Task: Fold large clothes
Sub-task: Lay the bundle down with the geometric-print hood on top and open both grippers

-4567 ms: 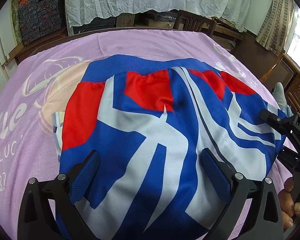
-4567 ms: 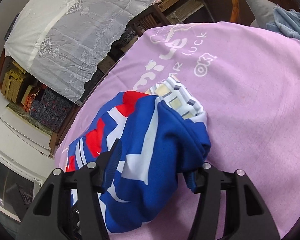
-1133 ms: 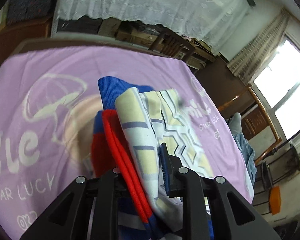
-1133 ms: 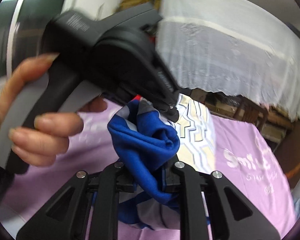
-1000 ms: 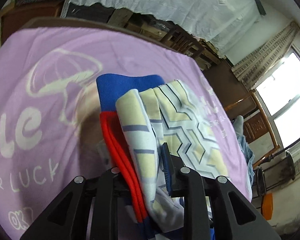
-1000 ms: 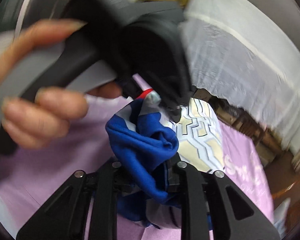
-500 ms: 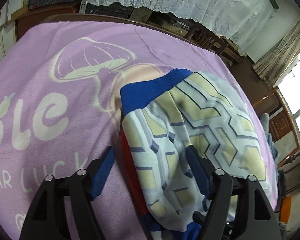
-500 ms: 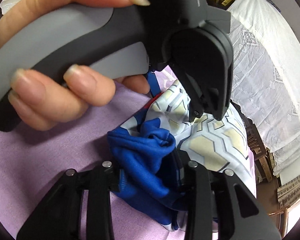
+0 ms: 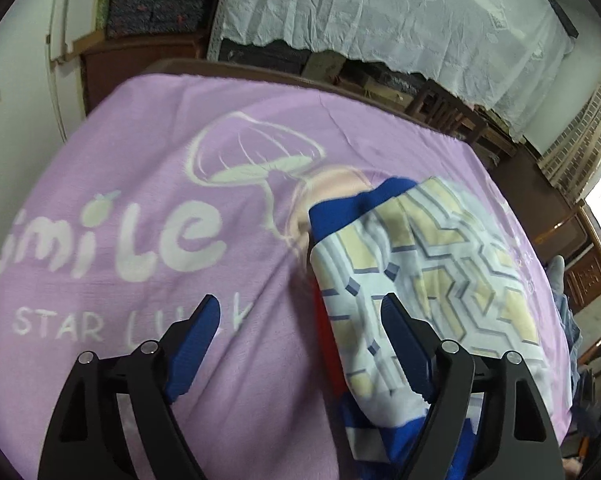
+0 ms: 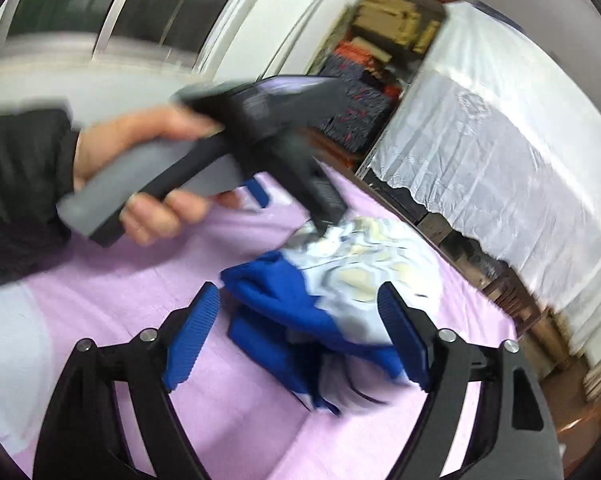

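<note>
left gripper [image 9: 296, 316]: jaws wide, garment released a second ago | right gripper [image 10: 296, 304]: jaws opening, let go too | folded blue, red and pale hexagon-print jersey [image 9: 424, 264]: lies on lilac blanket [image 9: 140, 152] | print: "smile", "STAR LUCK"

The garment [image 9: 428, 276] is seen folded into a compact bundle on the purple blanket [image 9: 140, 152]. A pale lining (yellow and grey hexagon print) is turned uppermost, with blue and red layers showing at the edges.
</note>
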Tool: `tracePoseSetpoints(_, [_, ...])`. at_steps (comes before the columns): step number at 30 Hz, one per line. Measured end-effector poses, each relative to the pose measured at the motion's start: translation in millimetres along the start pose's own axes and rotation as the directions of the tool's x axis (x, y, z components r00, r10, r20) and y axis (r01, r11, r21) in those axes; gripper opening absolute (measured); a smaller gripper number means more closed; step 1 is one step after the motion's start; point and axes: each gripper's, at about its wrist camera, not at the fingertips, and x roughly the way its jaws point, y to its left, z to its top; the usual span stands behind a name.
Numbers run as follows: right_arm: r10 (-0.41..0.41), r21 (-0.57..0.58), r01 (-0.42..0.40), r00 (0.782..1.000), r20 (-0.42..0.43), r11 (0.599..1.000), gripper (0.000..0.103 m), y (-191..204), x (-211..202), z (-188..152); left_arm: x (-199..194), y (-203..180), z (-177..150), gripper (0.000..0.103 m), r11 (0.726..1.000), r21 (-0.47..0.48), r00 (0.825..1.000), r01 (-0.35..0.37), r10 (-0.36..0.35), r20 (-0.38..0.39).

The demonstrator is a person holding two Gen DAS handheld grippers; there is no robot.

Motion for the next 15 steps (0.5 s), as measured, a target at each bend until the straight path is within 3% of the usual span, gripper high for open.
tracePoseSetpoints(2, [0.024, 0.087, -0.027, 0.999, 0.039, 0.996, 0.073, -19, -19, 5, -19, -8, -1, 0.083, 1.0, 0.01, 0.999, 0.015, -0.016, 0.038])
tracePoseSetpoints(6, [0.011, 0.285, -0.034, 0.997, 0.082, 0.958, 0.049, -77, -32, 12, -48, -43, 1, 0.083, 0.996, 0.082, 0.993, 0.037, -0.045, 0.105])
tracePoseSetpoints(7, [0.005, 0.353, -0.03, 0.998, 0.07, 0.935, 0.039, -94, -28, 13, -52, -51, 2, 0.083, 0.994, 0.101, 0.992, 0.038, -0.049, 0.114])
tracePoseSetpoints(10, [0.042, 0.49, -0.037, 0.999, 0.0, 0.871, 0.023, -127, -3, 11, -51, -77, 5, 0.083, 0.988, 0.147, 0.991, 0.049, -0.066, 0.112])
tracePoseSetpoints(12, [0.055, 0.513, -0.026, 0.998, -0.041, 0.858, 0.019, -134, 11, 7, -42, -86, 4, 0.083, 0.986, 0.163, 0.993, 0.044, -0.061, 0.098])
tracePoseSetpoints(15, [0.077, 0.493, -0.028, 0.994, -0.081, 0.87, 0.019, -119, 34, 1, -19, -86, -2, 0.083, 0.986, 0.166, 0.998, 0.028, -0.037, 0.051])
